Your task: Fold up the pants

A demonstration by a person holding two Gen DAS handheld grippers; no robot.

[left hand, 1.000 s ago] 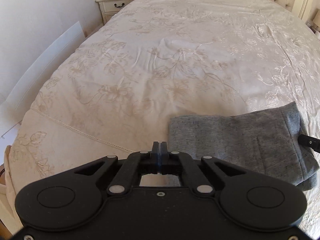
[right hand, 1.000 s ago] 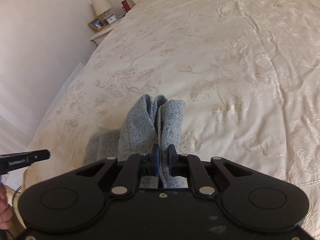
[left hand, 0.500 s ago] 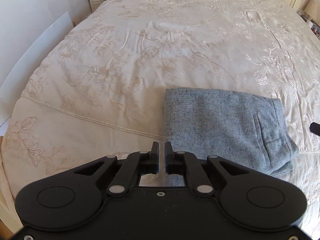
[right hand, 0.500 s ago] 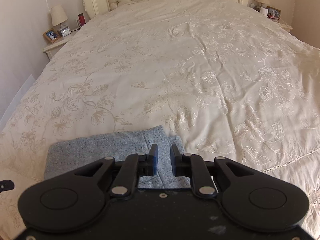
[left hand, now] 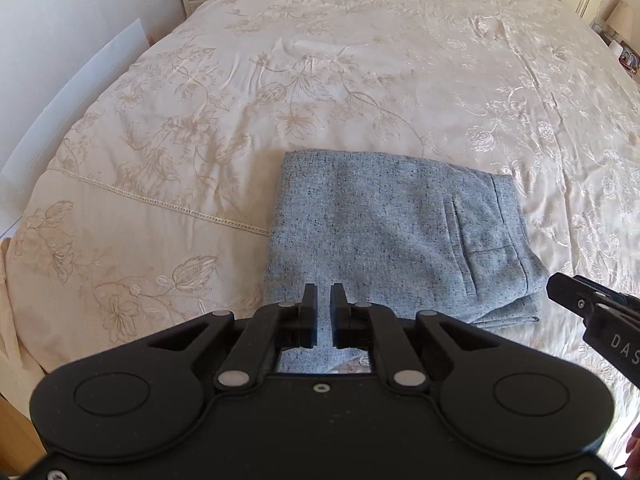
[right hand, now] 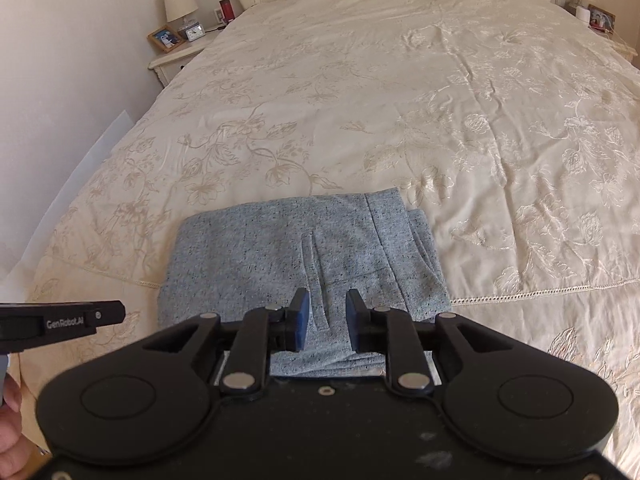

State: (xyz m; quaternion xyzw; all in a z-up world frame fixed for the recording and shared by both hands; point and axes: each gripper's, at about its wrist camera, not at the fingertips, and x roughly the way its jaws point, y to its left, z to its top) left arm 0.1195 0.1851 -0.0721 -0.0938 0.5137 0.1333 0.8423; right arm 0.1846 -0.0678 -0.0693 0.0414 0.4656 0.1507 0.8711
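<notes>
Both claws, left [left hand: 324, 300] and right [right hand: 327, 308], have just been opening, empty above the folded pants [left hand: 392, 232], apparently letting go after the fold.

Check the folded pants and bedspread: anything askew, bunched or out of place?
Nothing major. The grey pants lie folded in a compact rectangle on the bedspread; only their right-hand layers fan out slightly instead of stacking flush. Both grippers are open and clear of the fabric.

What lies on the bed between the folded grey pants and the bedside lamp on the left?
Only bare embroidered bedspread lies between the folded grey pants and the bedside lamp, as the right wrist view shows.
</notes>
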